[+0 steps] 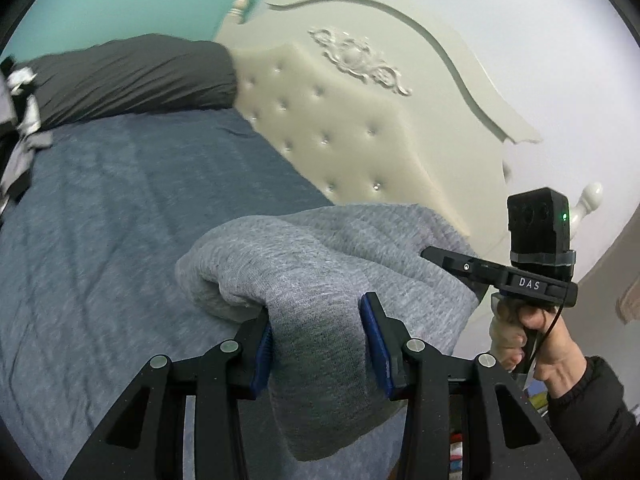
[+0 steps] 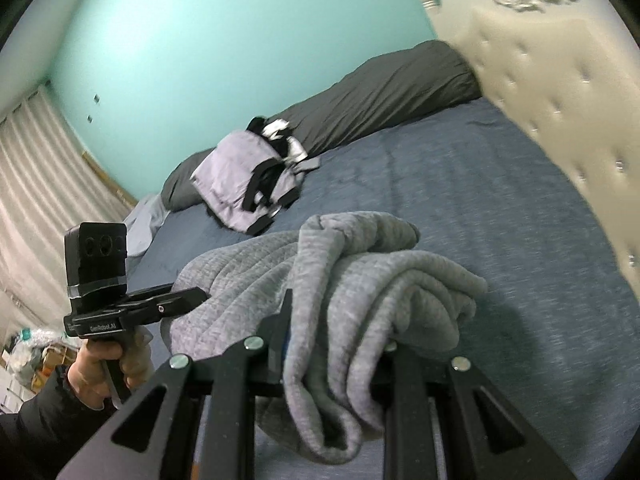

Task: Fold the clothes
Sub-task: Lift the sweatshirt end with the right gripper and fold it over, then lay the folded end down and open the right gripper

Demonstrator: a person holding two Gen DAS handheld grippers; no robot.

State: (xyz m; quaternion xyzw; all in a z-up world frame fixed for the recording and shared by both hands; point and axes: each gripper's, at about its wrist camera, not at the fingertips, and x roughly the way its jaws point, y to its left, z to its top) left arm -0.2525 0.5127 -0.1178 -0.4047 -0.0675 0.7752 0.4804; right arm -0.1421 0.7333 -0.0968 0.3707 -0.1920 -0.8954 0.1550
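A grey knit garment [image 1: 320, 264] hangs bunched between both grippers above the blue bedspread [image 1: 120, 220]. My left gripper [image 1: 316, 344] has its blue-padded jaws clamped on a thick fold of it. In the right wrist view the same garment [image 2: 360, 288] drapes over my right gripper [image 2: 336, 344], whose jaws close on several gathered folds; the right fingertip is hidden under cloth. The right gripper also shows in the left wrist view [image 1: 500, 276], its tip against the garment's far edge. The left gripper shows in the right wrist view [image 2: 172, 304].
A folded lilac and black garment [image 2: 252, 176] lies on the bed near a dark grey pillow [image 2: 380, 92]. A cream tufted headboard [image 1: 340, 132] runs along the right. A teal wall [image 2: 220, 40] and curtains [image 2: 40, 180] stand behind.
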